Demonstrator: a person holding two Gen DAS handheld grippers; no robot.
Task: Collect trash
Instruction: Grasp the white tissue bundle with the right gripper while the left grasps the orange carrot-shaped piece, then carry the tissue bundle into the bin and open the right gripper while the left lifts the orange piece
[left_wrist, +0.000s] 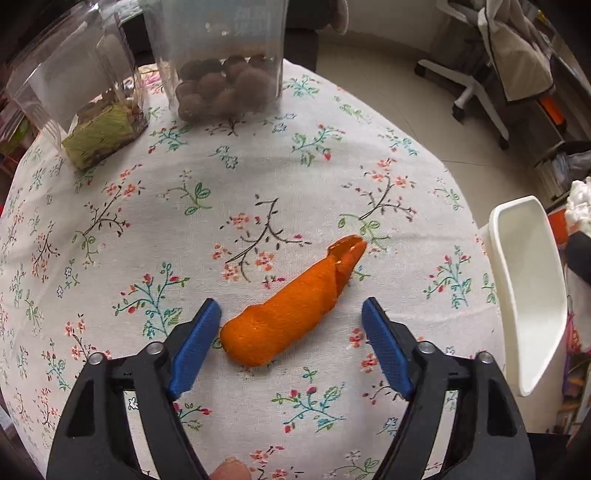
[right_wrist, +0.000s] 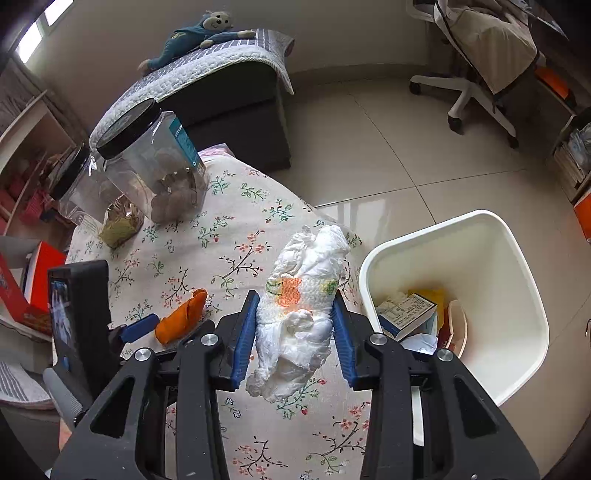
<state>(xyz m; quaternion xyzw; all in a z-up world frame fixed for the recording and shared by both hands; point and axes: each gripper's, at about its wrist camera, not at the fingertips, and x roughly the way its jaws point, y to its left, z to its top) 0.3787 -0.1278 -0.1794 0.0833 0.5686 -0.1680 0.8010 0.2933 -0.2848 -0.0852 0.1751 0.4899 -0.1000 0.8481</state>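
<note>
Left tool (left_wrist: 291, 314) spread wide, low over bench (left_wrist: 110, 258) with floral cloth; blue pads either side of orange peel (left_wrist: 284, 310), left pad just beside peel's near end, right pad apart. Peel lies flat on cloth. Right tool (right_wrist: 295, 314) clamped on crumpled white tissue wad (right_wrist: 303, 295), wad held above bench edge. White trash bin (right_wrist: 517, 295) just right of bench, holding carton and scraps. Farther back: two clear jars (left_wrist: 221, 55) on bench.
</note>
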